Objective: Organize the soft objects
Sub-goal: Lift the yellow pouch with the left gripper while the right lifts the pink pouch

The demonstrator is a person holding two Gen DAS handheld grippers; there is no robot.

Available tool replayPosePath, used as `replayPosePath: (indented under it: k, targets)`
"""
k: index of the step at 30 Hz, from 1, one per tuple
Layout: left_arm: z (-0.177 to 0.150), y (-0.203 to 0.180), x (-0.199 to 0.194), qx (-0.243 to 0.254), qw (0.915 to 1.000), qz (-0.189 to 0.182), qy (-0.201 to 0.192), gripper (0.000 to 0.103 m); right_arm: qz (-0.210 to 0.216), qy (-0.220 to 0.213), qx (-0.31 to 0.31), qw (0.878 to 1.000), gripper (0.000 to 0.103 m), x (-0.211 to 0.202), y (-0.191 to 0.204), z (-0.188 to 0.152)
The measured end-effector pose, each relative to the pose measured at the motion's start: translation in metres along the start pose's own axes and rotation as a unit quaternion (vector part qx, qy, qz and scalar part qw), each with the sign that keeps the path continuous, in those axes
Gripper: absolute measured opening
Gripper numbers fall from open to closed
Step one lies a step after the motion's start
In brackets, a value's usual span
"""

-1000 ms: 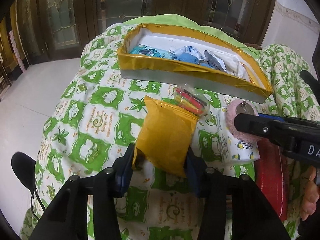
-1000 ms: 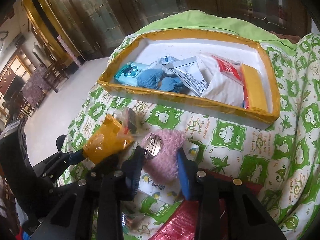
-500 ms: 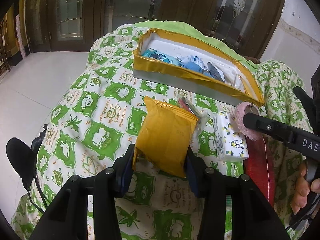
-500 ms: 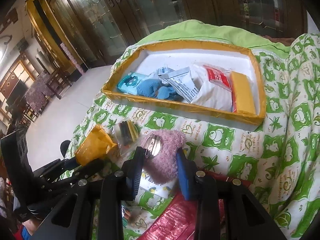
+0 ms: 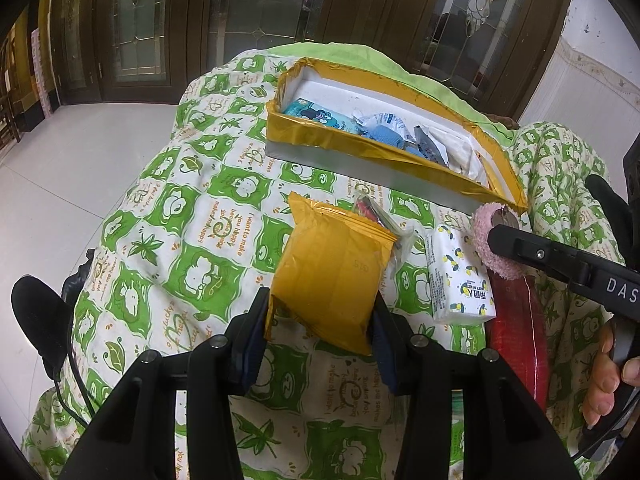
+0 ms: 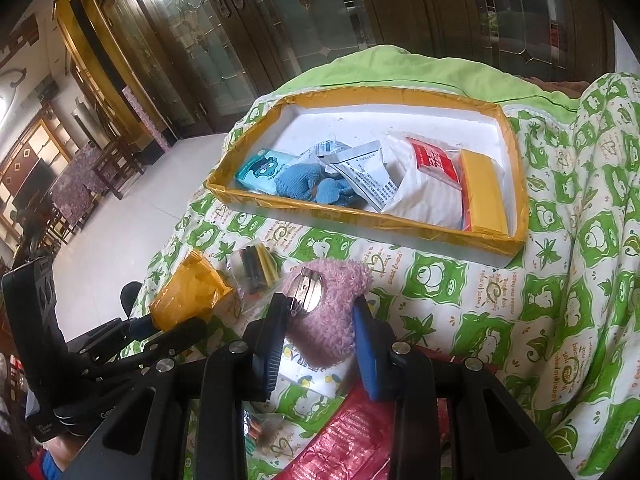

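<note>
My left gripper (image 5: pixel 320 320) is shut on a yellow foil packet (image 5: pixel 332 268), held clear of the green-and-white quilt (image 5: pixel 192 240). My right gripper (image 6: pixel 320 328) is shut on a pink fluffy pouch with a metal clasp (image 6: pixel 328 312); the same pink pouch (image 5: pixel 490 248) shows at the right of the left wrist view. Ahead lies a yellow-edged white tray (image 6: pixel 516 184), also seen as the tray (image 5: pixel 360 148), holding a teal tissue pack (image 6: pixel 260 172), a blue knitted item (image 6: pixel 308 184), white sachets and a yellow block (image 6: pixel 482 196).
On the quilt lie a clear bag of coloured sticks (image 6: pixel 256 268), a white tissue pack (image 5: pixel 456 284) and a red foil packet (image 5: pixel 516 328). A person's fingers (image 5: pixel 604 376) grip the right tool. White floor (image 5: pixel 60 184) and dark glazed doors lie beyond.
Both grippers have lifted a little with their loads; the tray and quilt look farther off and lower than a second ago. Neither grip has altered.
</note>
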State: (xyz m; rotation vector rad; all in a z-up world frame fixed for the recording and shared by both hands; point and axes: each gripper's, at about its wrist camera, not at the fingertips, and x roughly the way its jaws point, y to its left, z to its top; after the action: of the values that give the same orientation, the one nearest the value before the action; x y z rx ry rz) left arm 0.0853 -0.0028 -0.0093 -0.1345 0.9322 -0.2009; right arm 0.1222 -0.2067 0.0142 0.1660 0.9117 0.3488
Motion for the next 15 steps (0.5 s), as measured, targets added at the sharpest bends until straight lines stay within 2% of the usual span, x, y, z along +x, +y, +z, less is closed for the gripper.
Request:
replayPosePath:
  k: [15]
  targets:
    - [-0.0003, -0.0002, -0.0029, -0.001, 1.0000, -0.002, -0.005, 0.045, -0.010, -0.012, 0.008, 1.000, 0.034, -0.0061, -0.0050, 0.0021]
